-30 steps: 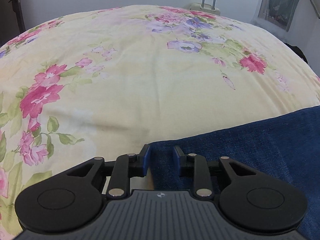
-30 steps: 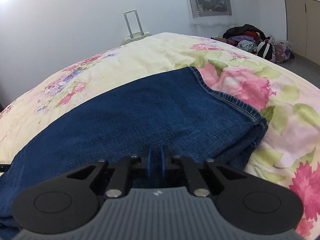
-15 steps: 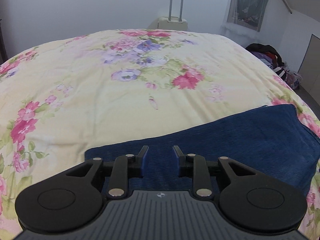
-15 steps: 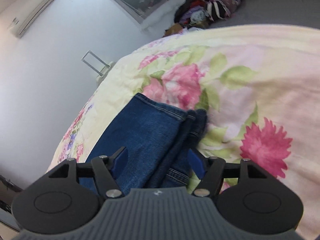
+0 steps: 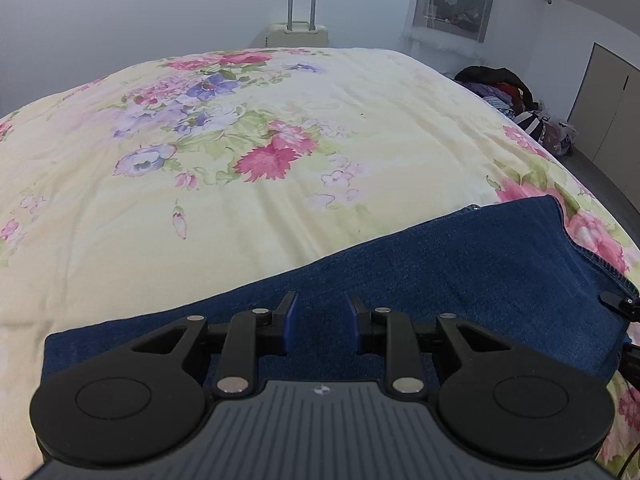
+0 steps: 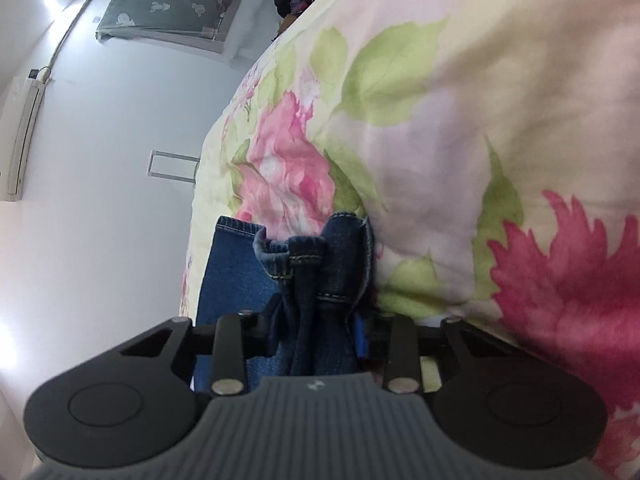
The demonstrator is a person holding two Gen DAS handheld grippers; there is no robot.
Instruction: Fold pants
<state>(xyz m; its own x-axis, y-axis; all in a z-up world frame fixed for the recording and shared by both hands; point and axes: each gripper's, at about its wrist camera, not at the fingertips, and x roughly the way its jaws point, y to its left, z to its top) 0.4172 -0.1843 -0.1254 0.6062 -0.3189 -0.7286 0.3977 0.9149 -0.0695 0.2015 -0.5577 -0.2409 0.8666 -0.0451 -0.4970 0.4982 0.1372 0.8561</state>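
Observation:
The folded blue denim pants (image 5: pixel 460 276) lie flat on the floral bed cover, along the near right part of the left wrist view. My left gripper (image 5: pixel 320 316) hovers just above their near edge, jaws open and empty. My right gripper (image 6: pixel 316 328) is rolled on its side and has its jaws closed around the stacked hem ends of the pants (image 6: pixel 320 272); its fingertips are hidden by the denim. A bit of the right gripper (image 5: pixel 622 304) shows at the right edge of the left wrist view.
The yellow floral bed cover (image 5: pixel 240 184) spreads wide beyond the pants. A suitcase (image 5: pixel 298 34) stands against the far wall. A pile of clothes (image 5: pixel 516 100) lies on the floor to the right of the bed.
My right gripper opened, rolled onto its side, moved to the pants' hem end and closed on the stacked layers. My left gripper drifted right over the denim, still open.

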